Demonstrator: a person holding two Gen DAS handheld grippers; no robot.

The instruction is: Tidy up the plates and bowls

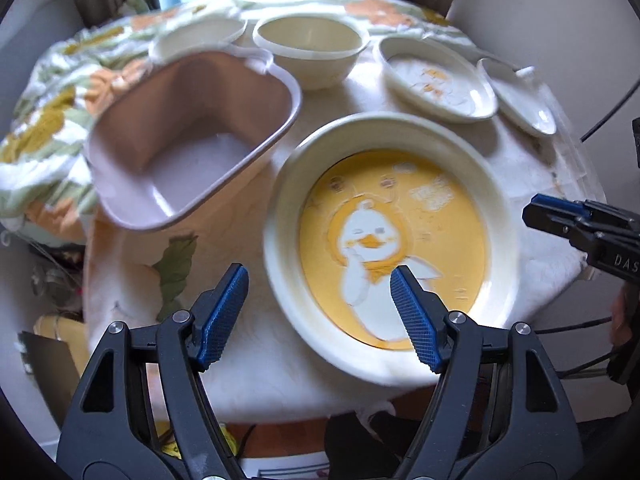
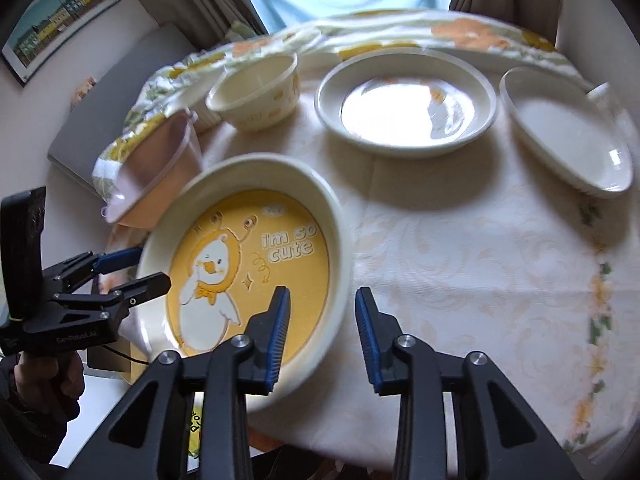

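Observation:
A cream plate with a yellow duck picture (image 1: pixel 394 246) lies near the table's front edge; it also shows in the right wrist view (image 2: pixel 248 276). My left gripper (image 1: pixel 320 310) is open, its jaws astride the plate's near-left rim, not closed on it. My right gripper (image 2: pixel 322 332) is open, its jaws astride the plate's right rim. The right gripper shows at the right of the left wrist view (image 1: pixel 580 220), and the left gripper at the left of the right wrist view (image 2: pixel 120 272). A pink square bowl (image 1: pixel 192 136) stands left of the duck plate.
A round cream bowl (image 1: pixel 310 46), a cream duck plate (image 1: pixel 438 80) and an oval dish (image 1: pixel 520 94) stand at the back. In the right wrist view they are the bowl (image 2: pixel 256 90), plate (image 2: pixel 406 102) and dish (image 2: pixel 566 134). The floral tablecloth (image 2: pixel 460 264) covers a round table.

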